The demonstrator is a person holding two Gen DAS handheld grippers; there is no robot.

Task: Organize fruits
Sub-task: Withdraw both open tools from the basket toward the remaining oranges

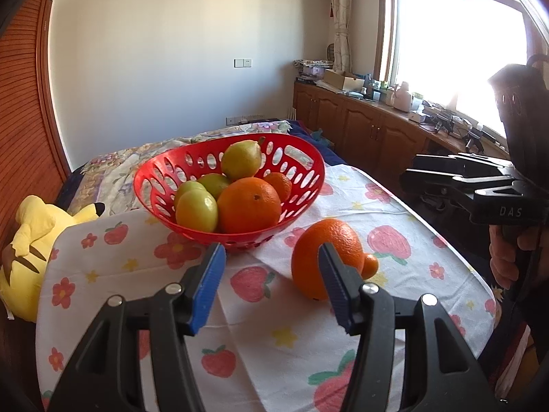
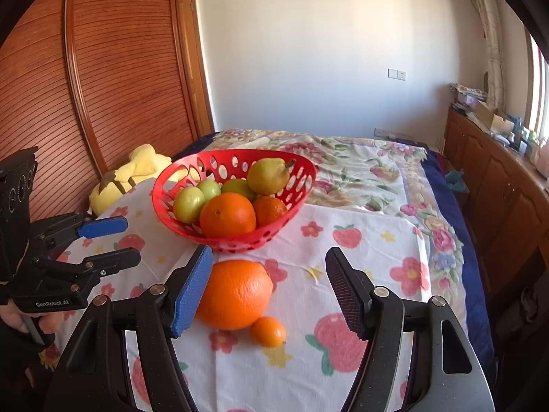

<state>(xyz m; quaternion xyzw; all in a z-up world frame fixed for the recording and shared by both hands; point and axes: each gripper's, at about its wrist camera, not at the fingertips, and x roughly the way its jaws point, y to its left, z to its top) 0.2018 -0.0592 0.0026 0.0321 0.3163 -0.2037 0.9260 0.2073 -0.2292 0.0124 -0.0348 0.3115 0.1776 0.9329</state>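
2 fruits lay loose on the tabletop [image 2: 377,240] in front of the red basket [image 2: 192,171]: a large orange [image 2: 236,293] and a small orange [image 2: 268,331] touching it on the near-right side in the right wrist view. Tabletop was covered by a white cloth [image 1: 274,336] with strawberry and flower print. Basket sat further back on the cloth, holding another big orange [image 2: 228,214], a small orange [image 2: 271,209], a pear [image 2: 269,175] on top at the rear, and several green round fruits [image 2: 188,204]. Left gripper [image 1: 271,267] was released, jaws apart with nothing between them; its right finger overlapped the large orange [image 1: 339,240] in the left wrist view, contact could not be told. Right gripper [image 2: 269,274] was also released, jaws wide, the large orange seen just beside its left blue pad [image 2: 192,295], not clamped. Each gripper showed at the edge of the other's view, a hand [image 1: 504,257] on the handle. Yellow plush toy [image 1: 31,240] lay at the cloth's left edge, near the basket. Flowered bedspread [image 2: 360,168] lay beyond the basket, wooden cabinets [image 1: 360,127] under the window at right.
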